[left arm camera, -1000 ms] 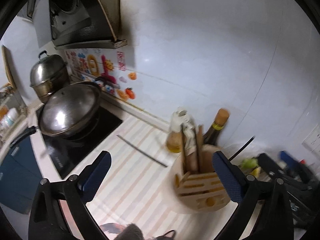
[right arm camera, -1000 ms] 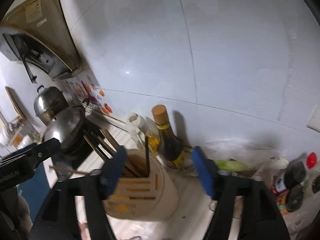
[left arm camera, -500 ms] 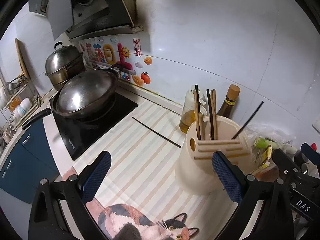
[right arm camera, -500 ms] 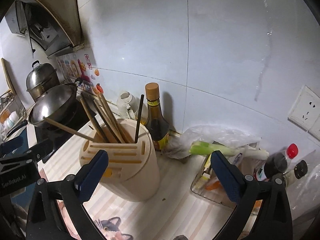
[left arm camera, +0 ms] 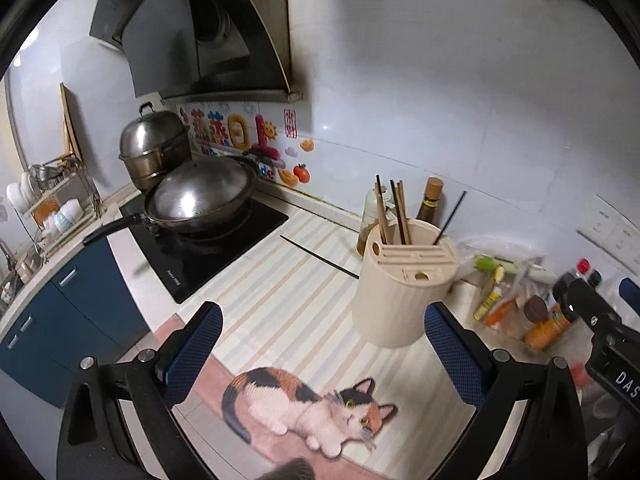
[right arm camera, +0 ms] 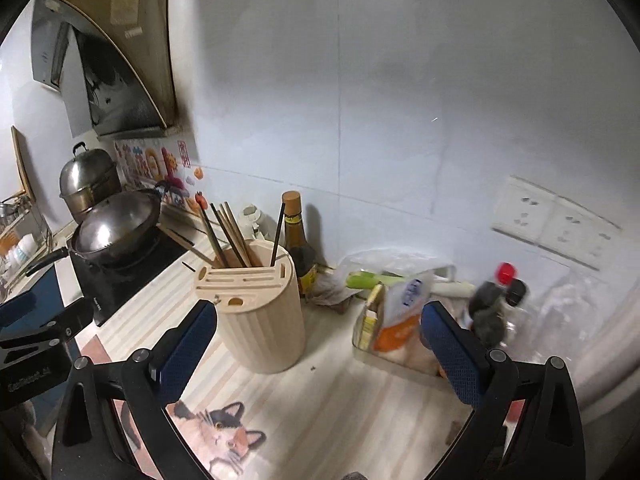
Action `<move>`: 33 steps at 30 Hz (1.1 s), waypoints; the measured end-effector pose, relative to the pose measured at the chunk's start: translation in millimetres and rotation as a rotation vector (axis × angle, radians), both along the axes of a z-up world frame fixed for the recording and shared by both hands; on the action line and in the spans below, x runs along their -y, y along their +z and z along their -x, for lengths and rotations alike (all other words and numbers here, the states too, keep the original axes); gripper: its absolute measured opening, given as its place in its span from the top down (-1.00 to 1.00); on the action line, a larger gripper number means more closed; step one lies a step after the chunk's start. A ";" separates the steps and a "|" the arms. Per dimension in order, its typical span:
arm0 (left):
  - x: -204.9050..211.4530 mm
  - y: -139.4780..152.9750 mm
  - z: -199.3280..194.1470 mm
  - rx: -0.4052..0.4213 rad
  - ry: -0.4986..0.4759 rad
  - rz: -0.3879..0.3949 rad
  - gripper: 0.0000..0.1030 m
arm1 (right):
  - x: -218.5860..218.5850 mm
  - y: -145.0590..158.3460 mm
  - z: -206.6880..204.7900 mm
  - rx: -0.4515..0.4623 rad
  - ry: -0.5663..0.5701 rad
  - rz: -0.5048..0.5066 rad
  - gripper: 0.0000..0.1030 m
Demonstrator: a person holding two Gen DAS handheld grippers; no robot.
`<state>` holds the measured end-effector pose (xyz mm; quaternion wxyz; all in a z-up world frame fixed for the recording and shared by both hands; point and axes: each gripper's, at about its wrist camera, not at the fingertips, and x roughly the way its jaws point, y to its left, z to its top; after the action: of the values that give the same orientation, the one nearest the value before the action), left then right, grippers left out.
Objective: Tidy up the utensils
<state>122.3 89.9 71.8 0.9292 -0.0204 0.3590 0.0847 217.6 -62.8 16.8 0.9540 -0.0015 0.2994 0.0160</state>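
Left wrist view shows the left claw (left arm camera: pixel 322 354) spread wide with nothing between its blue pads (left arm camera: pixel 195 350), hanging above the striped mat (left arm camera: pixel 280 300) with a printed cat that covers the counter (left arm camera: pixel 132 256). The cream utensil holder (left arm camera: pixel 400 292) stands upright on this mat, just beyond the claw's right finger, and it serves as the landmark here. Several wooden and dark chopsticks (left arm camera: pixel 394 214) stick up out of its open back section, and one more dark stick leans out toward the right. A single black chopstick (left arm camera: pixel 318 257) lies flat on the mat just left of the holder, apart from it. Behind the holder, against the white tiled wall, stand a brown bottle (left arm camera: pixel 431 202) and a paler oil bottle beside it. Well to the left of the holder a lidded wok (left arm camera: pixel 200 200) sits on a black hob, with a steel steamer pot (left arm camera: pixel 154 144) behind it. To the right of the holder lie bags and small bottles. In the right wrist view the right claw (right arm camera: pixel 318 350) is likewise fully spread and empty, its pads on either side of bare mat, with the utensil holder (right arm camera: pixel 260 312) just beyond its left finger and a clear tray of packets (right arm camera: pixel 396 328) right of the holder.
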 end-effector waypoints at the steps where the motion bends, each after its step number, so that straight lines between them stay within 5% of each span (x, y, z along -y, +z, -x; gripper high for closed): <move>1: -0.3 3.8 10.2 0.006 -0.006 -0.004 -1.00 | 0.6 5.3 15.4 0.006 -0.008 -0.002 -1.00; 14: -10.6 49.3 131.5 0.053 -0.035 0.031 -1.00 | -15.4 64.0 170.9 0.070 -0.017 0.012 -1.00; 33: -1.7 62.6 163.6 0.055 0.020 -0.003 -1.00 | -6.3 86.9 197.3 0.090 0.037 0.009 -1.00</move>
<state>-41.3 91.6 134.3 0.9378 -0.0251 0.3332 0.0941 20.4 -56.6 103.7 0.9660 -0.0119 0.2563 0.0324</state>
